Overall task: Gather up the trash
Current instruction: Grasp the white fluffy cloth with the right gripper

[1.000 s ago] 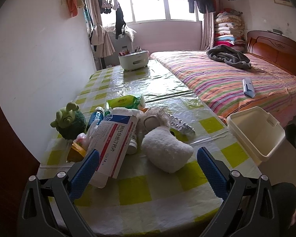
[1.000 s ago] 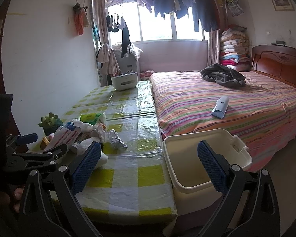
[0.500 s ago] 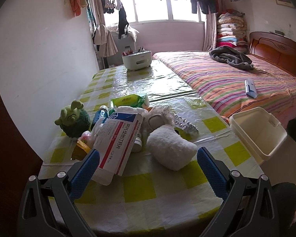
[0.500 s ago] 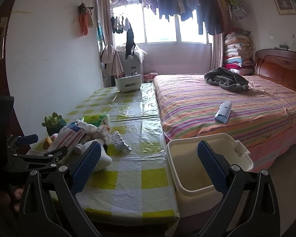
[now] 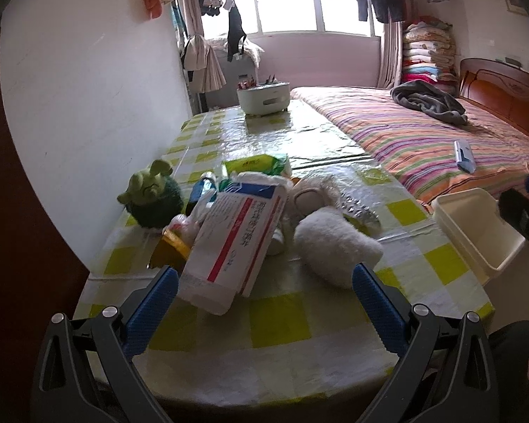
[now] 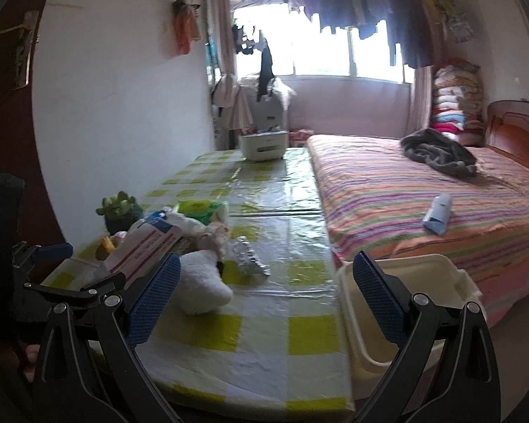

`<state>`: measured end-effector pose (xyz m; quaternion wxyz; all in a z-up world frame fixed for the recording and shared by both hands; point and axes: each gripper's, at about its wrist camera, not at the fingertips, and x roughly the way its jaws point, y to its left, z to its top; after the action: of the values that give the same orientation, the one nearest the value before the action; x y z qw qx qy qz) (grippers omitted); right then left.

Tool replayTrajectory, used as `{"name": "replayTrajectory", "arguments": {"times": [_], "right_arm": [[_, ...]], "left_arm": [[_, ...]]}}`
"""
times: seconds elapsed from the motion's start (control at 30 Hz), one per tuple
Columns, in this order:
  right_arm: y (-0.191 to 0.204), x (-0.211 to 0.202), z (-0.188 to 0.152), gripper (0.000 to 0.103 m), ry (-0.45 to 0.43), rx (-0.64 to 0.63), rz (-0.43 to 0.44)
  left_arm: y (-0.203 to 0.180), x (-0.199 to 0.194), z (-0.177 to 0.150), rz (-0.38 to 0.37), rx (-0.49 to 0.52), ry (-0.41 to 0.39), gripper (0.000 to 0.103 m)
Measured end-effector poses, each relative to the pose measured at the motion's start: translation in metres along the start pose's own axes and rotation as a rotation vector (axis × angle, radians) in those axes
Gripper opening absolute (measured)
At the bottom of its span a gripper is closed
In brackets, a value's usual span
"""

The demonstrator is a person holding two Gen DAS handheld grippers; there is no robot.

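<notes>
White card with a red stripe marks the medicine box [image 5: 234, 236], the nearest piece of the clutter in the left wrist view. It lies just above and between the left tongs [image 5: 264, 283], whose blue pads stand wide apart with nothing between them. Its long axis runs from lower left to upper right of the frame, its near corner almost at the left pad. Beside it to the right lies a white fluffy toy [image 5: 335, 245], with a silver blister pack [image 5: 358, 208] beyond and a green plush [image 5: 151, 197] to the upper left, all on the checked bench [image 5: 282, 320]. The cream bin [image 5: 476, 229] sits off the bench's right edge, mid-right of the frame. By my judgement the left side is the nearer one for the box, which wants a grip across its short width.

From the right wrist view the same heap sits at centre left, well apart from the right tongs [image 6: 266, 282], also spread apart and empty. This view shows the bin [image 6: 398, 352] directly under the right pad at lower right, touching the bench side, its mouth open upward. It also shows the left tongs [image 6: 53, 252] from the side, at the left edge near the heap. Box lettering is readable only in the left view.
</notes>
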<state>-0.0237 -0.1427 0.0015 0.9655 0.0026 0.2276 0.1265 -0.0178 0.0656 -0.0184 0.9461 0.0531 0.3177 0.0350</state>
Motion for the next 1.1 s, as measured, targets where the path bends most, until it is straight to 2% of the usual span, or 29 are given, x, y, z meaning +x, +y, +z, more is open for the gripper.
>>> {"name": "replayTrajectory", "arguments": {"times": [0.2,0.53,0.67,0.77,0.93,0.97,1.0,1.03,1.07,1.1], "right_arm": [[0.016,0.025,0.001,0.097,0.03,-0.062,0.086],[0.051,0.085,0.0,0.097,0.165,-0.165,0.282],[0.071,0.11,-0.002,0.097,0.213,-0.261,0.309],[0.081,0.135,-0.006,0.096,0.287,-0.291,0.335],[0.094,0.167,-0.017,0.096,0.377,-0.351,0.312],[0.096,0.169,-0.019,0.094,0.385,-0.361,0.306],[0.097,0.174,-0.022,0.082,0.404,-0.372,0.297],[0.098,0.177,-0.024,0.064,0.421,-0.375,0.298],[0.096,0.179,-0.026,0.058,0.441,-0.37,0.3],[0.094,0.181,-0.028,0.058,0.455,-0.36,0.296]], "left_arm": [[0.023,0.003,-0.013,0.011,-0.037,0.02,0.097],[0.053,0.008,-0.025,0.008,-0.087,0.032,0.097],[0.06,0.011,-0.026,0.003,-0.094,0.035,0.097],[0.064,0.014,-0.025,0.012,-0.099,0.044,0.097],[0.071,0.014,-0.022,0.002,-0.115,0.055,0.097],[0.071,0.013,-0.021,0.001,-0.114,0.053,0.097],[0.071,0.013,-0.02,0.001,-0.112,0.052,0.097],[0.071,0.013,-0.019,0.001,-0.106,0.053,0.097],[0.07,0.013,-0.018,0.001,-0.103,0.053,0.097],[0.069,0.013,-0.017,0.001,-0.1,0.053,0.097]]}}
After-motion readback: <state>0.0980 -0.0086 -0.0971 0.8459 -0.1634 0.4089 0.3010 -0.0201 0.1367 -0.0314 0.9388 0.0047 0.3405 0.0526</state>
